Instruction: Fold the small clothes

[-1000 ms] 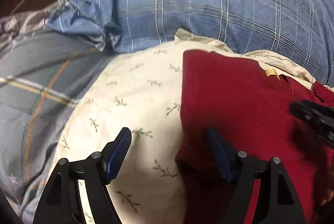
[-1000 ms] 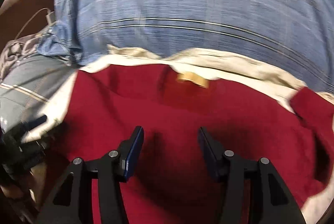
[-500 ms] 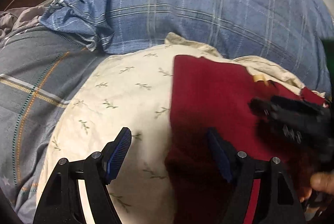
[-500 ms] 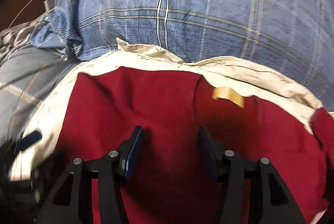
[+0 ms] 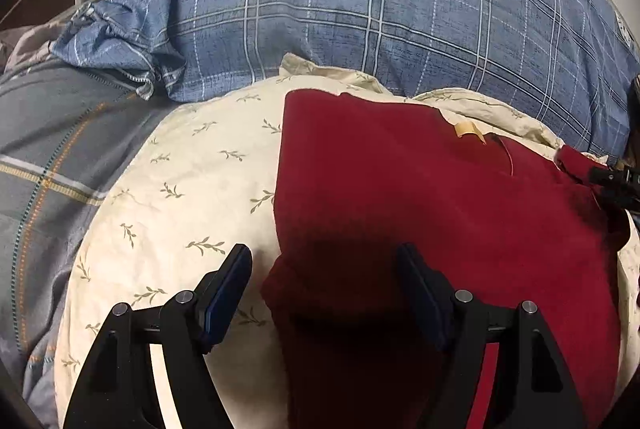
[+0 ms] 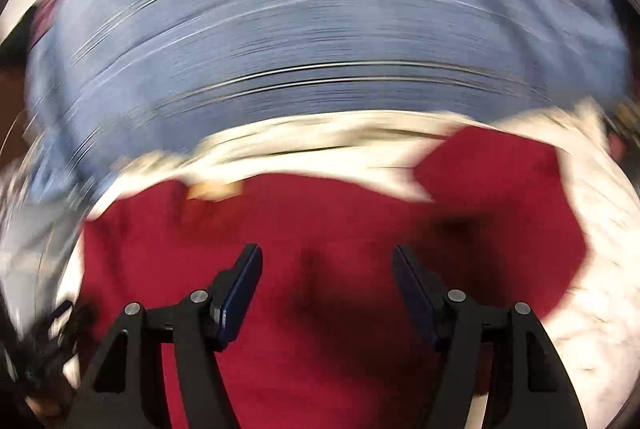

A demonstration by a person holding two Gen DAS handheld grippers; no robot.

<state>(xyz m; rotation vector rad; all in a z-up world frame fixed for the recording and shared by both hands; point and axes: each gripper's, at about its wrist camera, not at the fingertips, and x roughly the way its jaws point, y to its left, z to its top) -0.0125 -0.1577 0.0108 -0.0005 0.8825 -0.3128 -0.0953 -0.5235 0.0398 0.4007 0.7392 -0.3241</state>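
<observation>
The red garment (image 5: 420, 197) lies spread on a cream pillow w/ a leaf print (image 5: 180, 197), which sits against a big blue plaid pillow (image 5: 340, 1); a grey plaid sheet (image 5: 48, 149) shows at the left. Progress, as a judgement: the left side of the garment looks folded in already, since its left edge runs straight and clean down the cream pillow, and the neck tag (image 5: 469, 129) shows near the top edge. On the right side a sleeve (image 6: 500, 181) sticks out flat over the cream fabric, so that side seems not yet folded; the bottom-up fold prob. also remains. The right-wrist view is badly blurred, so detail there is approx. only. Left gripper (image 5: 324, 289): jaws stand wide apart, nothing pinched; they straddle the garment's left edge near its lower corner, left pad over cream, right pad over red, but can't tell if the tips touch the cloth. Right gripper (image 6: 326, 281): jaws opening, pads apart w/ red cloth seen in the gap but nothing clamped; it hovers over the garment's middle-right, the sleeve just beyond to its right.
</observation>
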